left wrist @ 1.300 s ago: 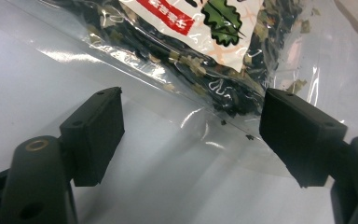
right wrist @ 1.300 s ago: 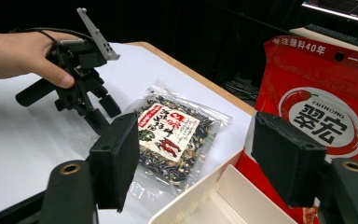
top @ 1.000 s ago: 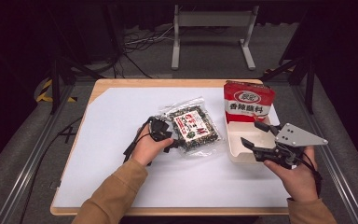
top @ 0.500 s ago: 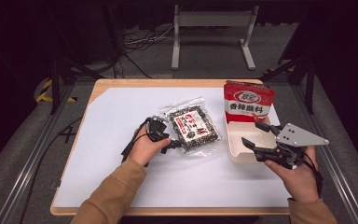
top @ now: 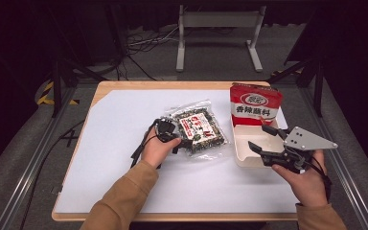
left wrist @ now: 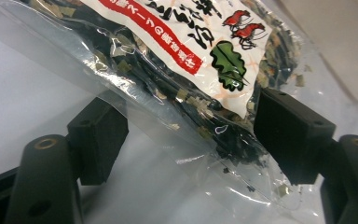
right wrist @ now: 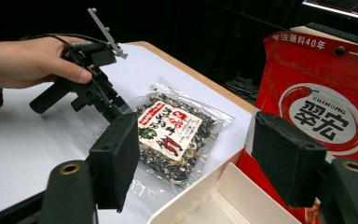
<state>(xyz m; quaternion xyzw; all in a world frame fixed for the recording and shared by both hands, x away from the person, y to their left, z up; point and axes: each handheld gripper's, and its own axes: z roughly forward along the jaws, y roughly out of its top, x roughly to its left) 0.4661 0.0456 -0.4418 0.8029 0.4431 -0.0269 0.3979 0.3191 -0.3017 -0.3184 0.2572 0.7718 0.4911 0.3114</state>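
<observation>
A clear bag of dark dried seaweed mix [top: 200, 127] with a red and white label lies flat mid-table. My left gripper [top: 186, 142] is at its near left edge, jaws open. In the left gripper view the bag [left wrist: 205, 56] has its clear sealed edge between the two pads [left wrist: 98, 135] of the left gripper [left wrist: 193, 140], and neither pad presses on it. My right gripper [top: 261, 138] hovers open over a white tray [top: 242, 155] with nothing between its fingers. The right gripper view shows the bag [right wrist: 172, 130], the other hand's gripper [right wrist: 93, 84] and the tray's rim [right wrist: 191, 207].
A red standing pouch [top: 255, 104] with white print stands behind the tray; it is close on the right in the right gripper view [right wrist: 326, 116]. A white mat [top: 120, 143] covers the wooden table [top: 100, 91]. A metal stand [top: 218, 21] is on the floor beyond.
The left hand has shifted slightly at the bag's edge. The right gripper has held still over the tray.
</observation>
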